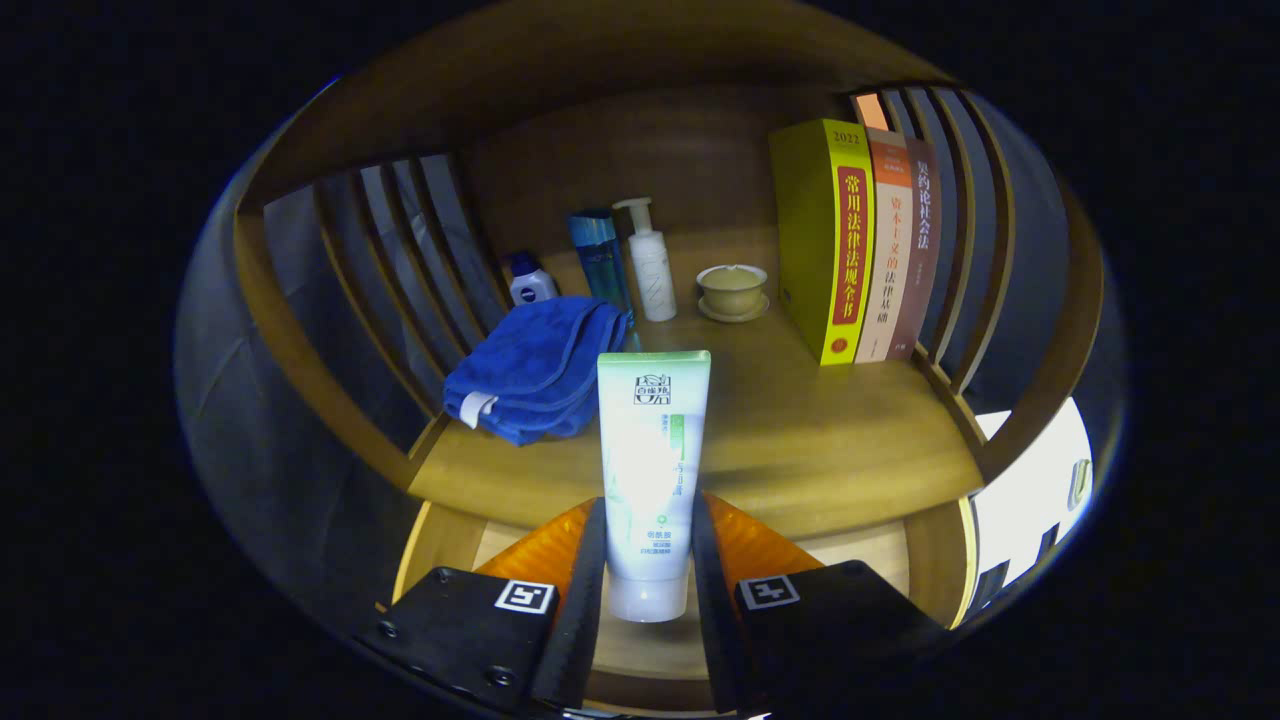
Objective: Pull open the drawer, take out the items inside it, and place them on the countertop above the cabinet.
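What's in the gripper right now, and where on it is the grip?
The gripper is shut on the white tube, both fingers pressing its lower body just above the cap, tube upright.

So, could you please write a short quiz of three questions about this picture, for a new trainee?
1. True or false: the gripper is shut on the tube.
2. What lies just left of the tube on the countertop?
A. a blue towel
B. a red cup
C. a book
3. Fill in: the three books stand ____ at the right.

Key:
1. True; both fingers press its sides.
2. A, the blue towel.
3. Upright.
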Demonstrator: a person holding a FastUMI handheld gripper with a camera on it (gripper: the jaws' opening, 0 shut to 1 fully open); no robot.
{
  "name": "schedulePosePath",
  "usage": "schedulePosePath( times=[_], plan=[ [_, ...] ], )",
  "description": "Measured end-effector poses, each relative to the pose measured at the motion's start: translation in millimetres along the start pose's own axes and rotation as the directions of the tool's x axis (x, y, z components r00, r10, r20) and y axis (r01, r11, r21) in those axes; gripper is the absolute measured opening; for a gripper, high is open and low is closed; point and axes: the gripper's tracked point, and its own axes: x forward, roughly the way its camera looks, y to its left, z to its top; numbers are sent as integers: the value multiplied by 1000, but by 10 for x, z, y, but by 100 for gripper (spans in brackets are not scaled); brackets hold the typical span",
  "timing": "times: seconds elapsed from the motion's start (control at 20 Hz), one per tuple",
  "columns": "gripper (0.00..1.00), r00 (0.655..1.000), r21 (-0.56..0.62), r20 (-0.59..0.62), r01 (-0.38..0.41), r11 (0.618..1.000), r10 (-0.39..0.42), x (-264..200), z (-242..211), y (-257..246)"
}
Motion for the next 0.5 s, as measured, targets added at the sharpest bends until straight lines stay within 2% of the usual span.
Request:
schedulePosePath(
  times=[0.5],
  plan=[
    [53,996,35,-89,35,999,-32,645,28,-142]
  ],
)
